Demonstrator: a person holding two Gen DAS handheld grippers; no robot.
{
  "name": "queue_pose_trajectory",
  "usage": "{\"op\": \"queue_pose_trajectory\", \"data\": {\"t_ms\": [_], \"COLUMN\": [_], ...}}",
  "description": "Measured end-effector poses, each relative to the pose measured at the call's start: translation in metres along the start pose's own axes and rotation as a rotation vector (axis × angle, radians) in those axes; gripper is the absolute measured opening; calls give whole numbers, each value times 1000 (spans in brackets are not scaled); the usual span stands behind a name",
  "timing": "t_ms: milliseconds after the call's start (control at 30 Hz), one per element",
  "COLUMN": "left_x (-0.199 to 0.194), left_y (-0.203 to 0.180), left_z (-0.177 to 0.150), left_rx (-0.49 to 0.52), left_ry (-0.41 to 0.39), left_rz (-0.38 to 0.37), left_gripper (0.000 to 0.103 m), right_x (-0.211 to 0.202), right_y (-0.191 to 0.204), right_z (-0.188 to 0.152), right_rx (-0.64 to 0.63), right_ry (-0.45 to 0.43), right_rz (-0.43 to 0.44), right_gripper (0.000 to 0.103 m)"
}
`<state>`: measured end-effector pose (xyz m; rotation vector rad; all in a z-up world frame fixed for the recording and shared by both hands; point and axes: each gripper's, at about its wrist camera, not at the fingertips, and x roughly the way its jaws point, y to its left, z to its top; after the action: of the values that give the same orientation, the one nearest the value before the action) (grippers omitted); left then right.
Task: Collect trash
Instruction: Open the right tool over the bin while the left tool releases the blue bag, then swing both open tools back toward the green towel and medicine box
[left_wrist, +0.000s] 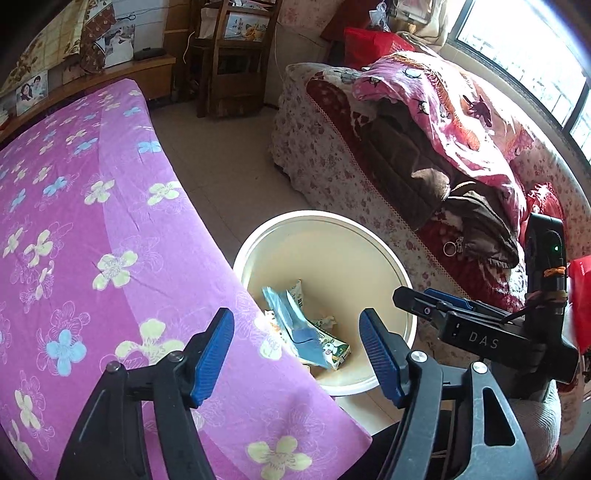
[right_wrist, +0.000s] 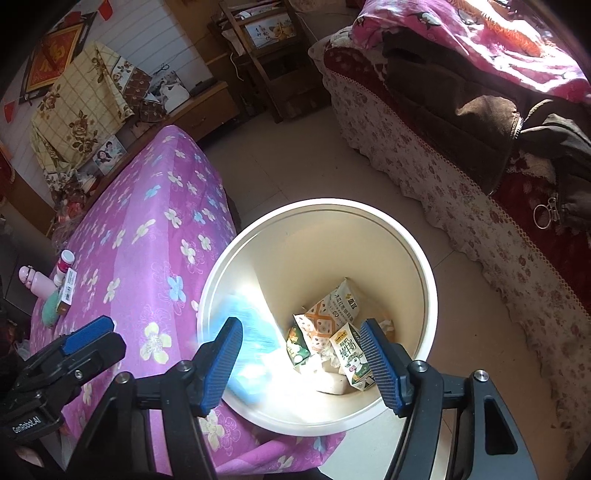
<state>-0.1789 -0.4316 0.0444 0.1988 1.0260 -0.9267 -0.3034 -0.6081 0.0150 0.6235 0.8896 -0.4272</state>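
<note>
Between the bed and sofa: cream bin (right_wrist: 417, 258) sits on the floor, trash already inside.
Right cam only: milk carton (right_wrist: 352, 360), tissue pack (right_wrist: 332, 314), plus a blurry blue wrapper (right_wrist: 251, 332) at the bin's left wall.
Left cam only: blue wrapper looks sharp (left_wrist: 291, 325), lying over the cartons.
Left gripper (left_wrist: 297, 356): spread wide, holding nothing.
Right gripper (right_wrist: 303, 363): spread too, empty, right above the bin.
Purple cloth (right_wrist: 147, 229): bottles at the far end.

Pale tiled floor (left_wrist: 229, 162) fills the middle; a purple flowered cloth (left_wrist: 92, 221) lower left, floral sofa (left_wrist: 325, 166) right, bright window (left_wrist: 524, 55) upper right.
</note>
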Motion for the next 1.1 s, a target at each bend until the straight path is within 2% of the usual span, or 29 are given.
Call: {"op": "queue_pose_trajectory", "data": {"t_ms": [300,667,867,1100], "left_x": [-15,-52,-80,-113], "left_y": [14,69,120,202], "left_z": [-6,-18,-30,-49], "left_rx": [11,-41,-110,-229], "left_ry": [-36,-95,-120,-129], "left_rz": [82,195,256,356], "left_gripper": [71,71,71,71], "right_x": [3,8,15,39], "right_y": [20,81,136,218], "right_z": [-5,-14,-17,-23], "right_rx": [-33,-121,-194,-295], "right_ry": [12,26,42,86], "right_rz": [21,82,147,228], "right_gripper": [70,70,70,70]}}
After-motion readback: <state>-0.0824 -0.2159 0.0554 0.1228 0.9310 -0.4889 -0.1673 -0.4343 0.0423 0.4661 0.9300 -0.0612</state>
